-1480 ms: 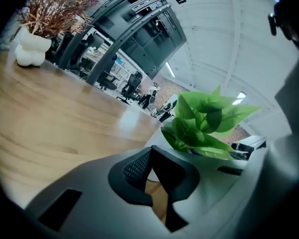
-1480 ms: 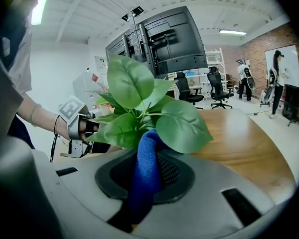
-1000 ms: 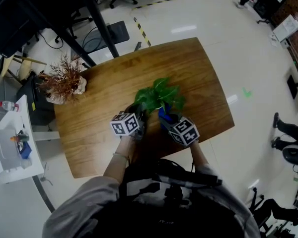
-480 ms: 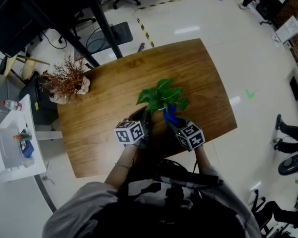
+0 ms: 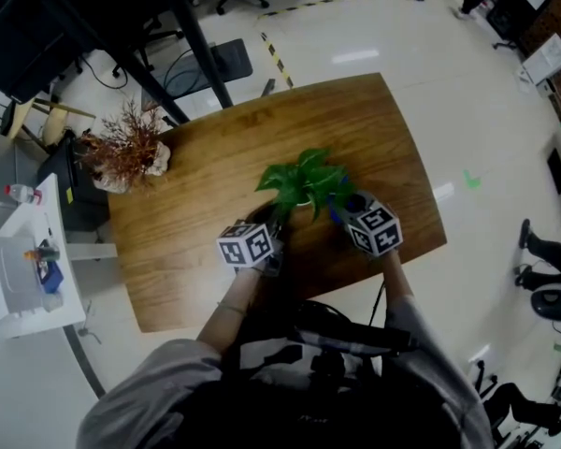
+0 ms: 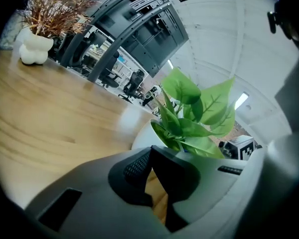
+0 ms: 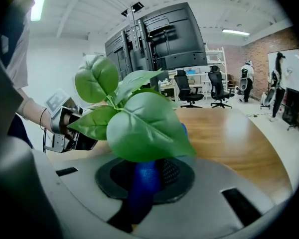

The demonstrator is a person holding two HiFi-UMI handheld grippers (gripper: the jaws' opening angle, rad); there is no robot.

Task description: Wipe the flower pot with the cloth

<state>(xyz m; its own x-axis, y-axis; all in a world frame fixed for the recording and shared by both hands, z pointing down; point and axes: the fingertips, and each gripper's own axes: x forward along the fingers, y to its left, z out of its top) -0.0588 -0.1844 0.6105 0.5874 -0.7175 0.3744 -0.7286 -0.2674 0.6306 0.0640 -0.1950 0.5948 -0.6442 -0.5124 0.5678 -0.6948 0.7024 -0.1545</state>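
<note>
A leafy green plant (image 5: 304, 178) stands in a white flower pot (image 6: 142, 136) near the front of the wooden table (image 5: 196, 204). My right gripper (image 5: 348, 211) is shut on a blue cloth (image 7: 144, 183) and sits against the pot's right side, the leaves hanging over its jaws. The cloth (image 5: 336, 210) shows as a blue strip beside the pot in the head view. My left gripper (image 5: 269, 224) is at the pot's left side, jaws closed together with nothing seen between them (image 6: 150, 153). Leaves hide most of the pot from above.
A dried brown plant in a white knobbly vase (image 5: 122, 157) stands at the table's far left corner. A white cart (image 5: 19, 269) is left of the table, black desk legs (image 5: 196, 40) behind it. A seated person's legs (image 5: 542, 246) are at the right.
My right gripper has swung with the blue cloth from the pot's front round to its right side. The left gripper has stayed almost in place beside the pot.
</note>
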